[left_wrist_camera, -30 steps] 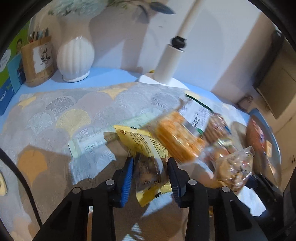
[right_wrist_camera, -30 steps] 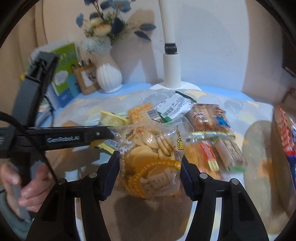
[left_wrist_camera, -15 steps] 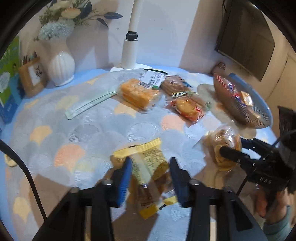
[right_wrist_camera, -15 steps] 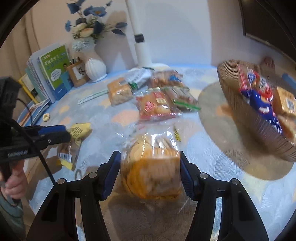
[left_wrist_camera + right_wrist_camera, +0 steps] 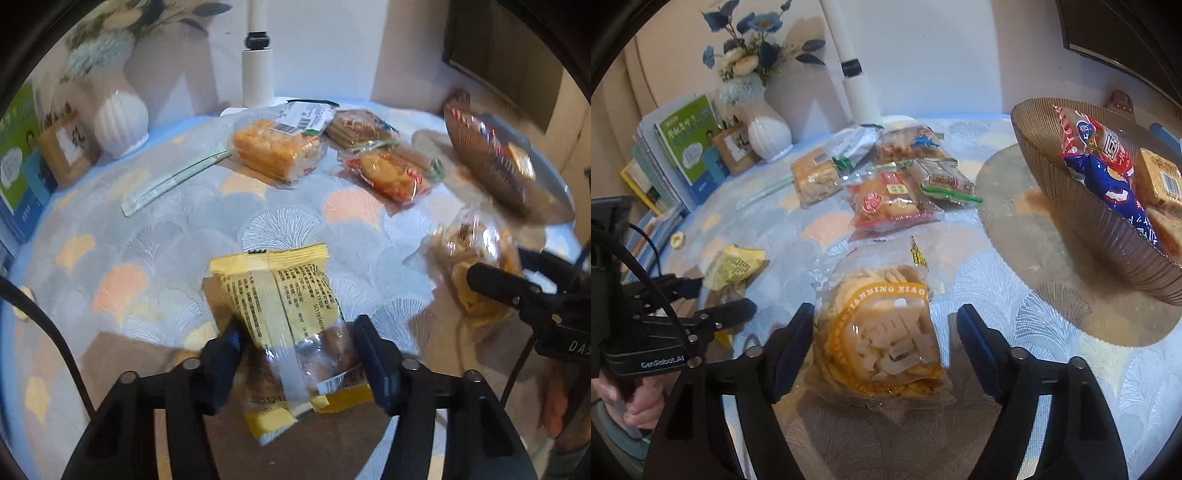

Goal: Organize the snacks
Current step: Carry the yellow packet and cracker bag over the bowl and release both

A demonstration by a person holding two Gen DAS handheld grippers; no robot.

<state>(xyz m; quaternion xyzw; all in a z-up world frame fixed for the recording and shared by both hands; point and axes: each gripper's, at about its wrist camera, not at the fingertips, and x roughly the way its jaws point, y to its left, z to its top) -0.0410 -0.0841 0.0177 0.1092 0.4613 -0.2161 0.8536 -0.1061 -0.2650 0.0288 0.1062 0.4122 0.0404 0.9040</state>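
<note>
My left gripper [image 5: 299, 332] stands open around a yellow snack packet [image 5: 280, 295] that lies on the tablecloth; the jaws do not touch it. The packet also shows in the right wrist view [image 5: 733, 267]. My right gripper [image 5: 884, 328] is open, its jaws apart from a clear bag of round crackers [image 5: 882, 332] lying between them. That bag shows blurred in the left wrist view [image 5: 476, 266]. A ribbed brown bowl [image 5: 1067, 192] at the right holds several snack packs.
More snack packs lie mid-table: an orange cake pack [image 5: 275, 149], a red pastry pack [image 5: 890, 201], a biscuit pack [image 5: 910, 142]. A white vase [image 5: 120, 122], a photo frame [image 5: 64, 149], books [image 5: 683, 147] and a white lamp post [image 5: 256, 74] stand at the back.
Both grippers carried their packs back toward the near side of the table and opened. The yellow packet and the cracker bag now lie loose on the cloth between open jaws.
</note>
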